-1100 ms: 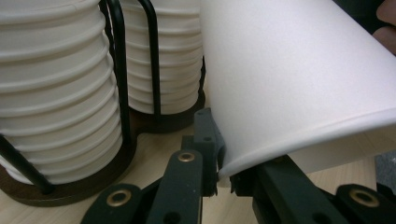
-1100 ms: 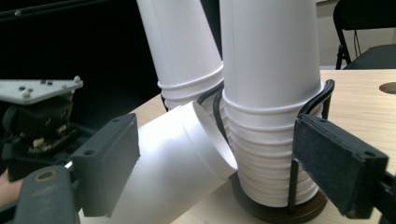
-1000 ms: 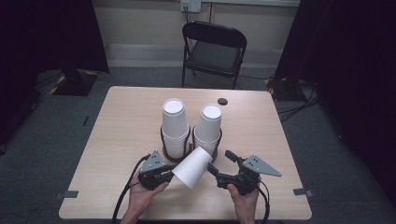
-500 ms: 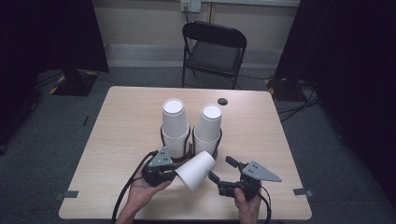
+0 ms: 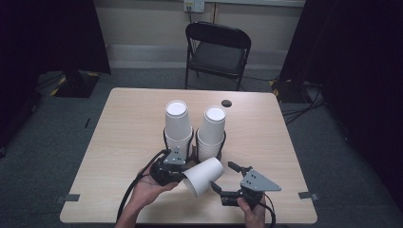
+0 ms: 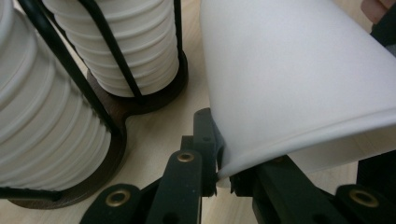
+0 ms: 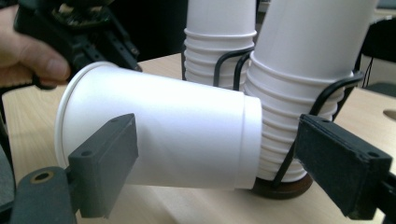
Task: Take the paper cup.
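Claws meet low over the desk: left claw pinches the tilted paper cup's rim, right claw spread wide beside it.

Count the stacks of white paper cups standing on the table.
2: the taller left stack of white paper cups and the right stack, side by side in the black wire holder mid-table.

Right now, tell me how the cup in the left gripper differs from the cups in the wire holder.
The held cup lies tilted on its side; the stacked cups stand upside down. It is single, pinched at its rim by the left gripper; they nest in two stacks. All are plain white.
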Demonstrator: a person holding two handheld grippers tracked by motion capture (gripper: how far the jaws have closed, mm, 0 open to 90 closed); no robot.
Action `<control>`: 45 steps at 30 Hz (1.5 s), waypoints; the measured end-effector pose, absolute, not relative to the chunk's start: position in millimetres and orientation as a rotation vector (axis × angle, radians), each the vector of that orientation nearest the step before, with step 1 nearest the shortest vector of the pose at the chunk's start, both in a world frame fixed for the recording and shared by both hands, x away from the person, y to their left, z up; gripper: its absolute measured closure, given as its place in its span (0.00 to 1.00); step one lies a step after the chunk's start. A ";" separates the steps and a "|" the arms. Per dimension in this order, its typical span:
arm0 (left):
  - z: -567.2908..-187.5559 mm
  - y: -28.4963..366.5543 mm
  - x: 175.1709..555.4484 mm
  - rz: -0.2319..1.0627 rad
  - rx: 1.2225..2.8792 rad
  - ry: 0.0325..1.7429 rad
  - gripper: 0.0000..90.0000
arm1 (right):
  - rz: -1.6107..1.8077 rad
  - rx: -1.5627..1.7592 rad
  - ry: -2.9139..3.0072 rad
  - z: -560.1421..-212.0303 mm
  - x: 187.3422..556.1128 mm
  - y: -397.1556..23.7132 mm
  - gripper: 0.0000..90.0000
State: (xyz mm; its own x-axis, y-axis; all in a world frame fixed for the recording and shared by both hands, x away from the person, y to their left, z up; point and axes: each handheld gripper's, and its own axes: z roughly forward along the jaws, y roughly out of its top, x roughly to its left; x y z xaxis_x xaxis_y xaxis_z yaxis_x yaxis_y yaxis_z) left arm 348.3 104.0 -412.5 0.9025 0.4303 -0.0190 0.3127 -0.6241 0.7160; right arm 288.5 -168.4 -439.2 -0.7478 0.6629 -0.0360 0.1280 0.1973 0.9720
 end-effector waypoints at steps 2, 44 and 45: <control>-410.5 102.8 350.1 0.197 2.311 0.528 0.93 | 1.565 0.701 2.034 -440.0 287.8 -167.5 0.14; -388.9 83.6 373.5 0.035 2.675 0.503 0.93 | 1.278 0.340 2.290 -438.8 291.0 -133.3 0.14; -388.9 82.9 373.6 0.038 2.677 0.506 0.93 | 1.258 0.320 2.297 -438.9 291.7 -131.4 0.14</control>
State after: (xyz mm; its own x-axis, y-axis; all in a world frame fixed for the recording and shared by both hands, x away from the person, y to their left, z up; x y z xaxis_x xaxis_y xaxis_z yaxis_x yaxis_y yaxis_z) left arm 373.6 82.9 -388.9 0.9337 0.3546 -0.0492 0.3434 -0.8485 0.4025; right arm 291.7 -131.4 -438.9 -0.8483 0.4281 -0.3116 -0.0319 0.5460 0.8371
